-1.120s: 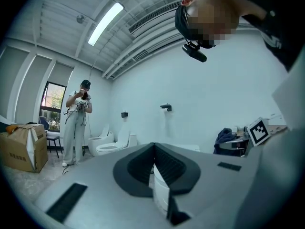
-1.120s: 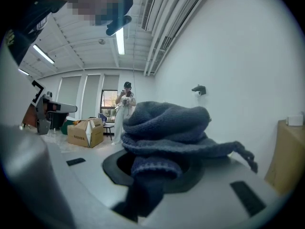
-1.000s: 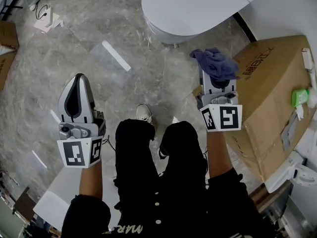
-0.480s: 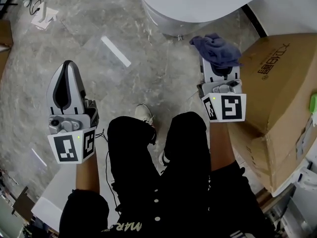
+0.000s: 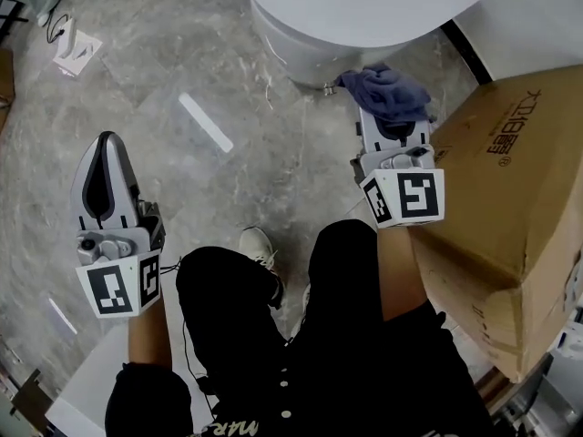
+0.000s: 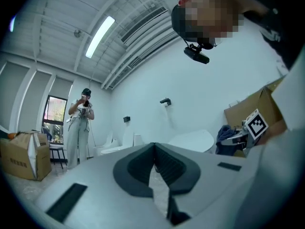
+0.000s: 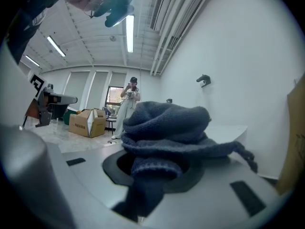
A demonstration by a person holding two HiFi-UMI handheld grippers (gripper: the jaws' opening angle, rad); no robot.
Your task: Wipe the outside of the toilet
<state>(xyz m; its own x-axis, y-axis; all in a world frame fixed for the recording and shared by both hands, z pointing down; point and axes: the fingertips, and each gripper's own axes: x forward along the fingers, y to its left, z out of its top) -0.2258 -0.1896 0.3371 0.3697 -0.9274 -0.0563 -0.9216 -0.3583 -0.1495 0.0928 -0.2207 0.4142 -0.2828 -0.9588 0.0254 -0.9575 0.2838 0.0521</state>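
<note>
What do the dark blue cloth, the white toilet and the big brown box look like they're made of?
The dark blue cloth looks like soft knitted fabric: ribbed texture and limp folds. The white toilet seems to be glazed ceramic or glossy plastic, smooth and even; the look leaves that open. The brown box looks like matte cardboard, with creased edges and printed lettering.
</note>
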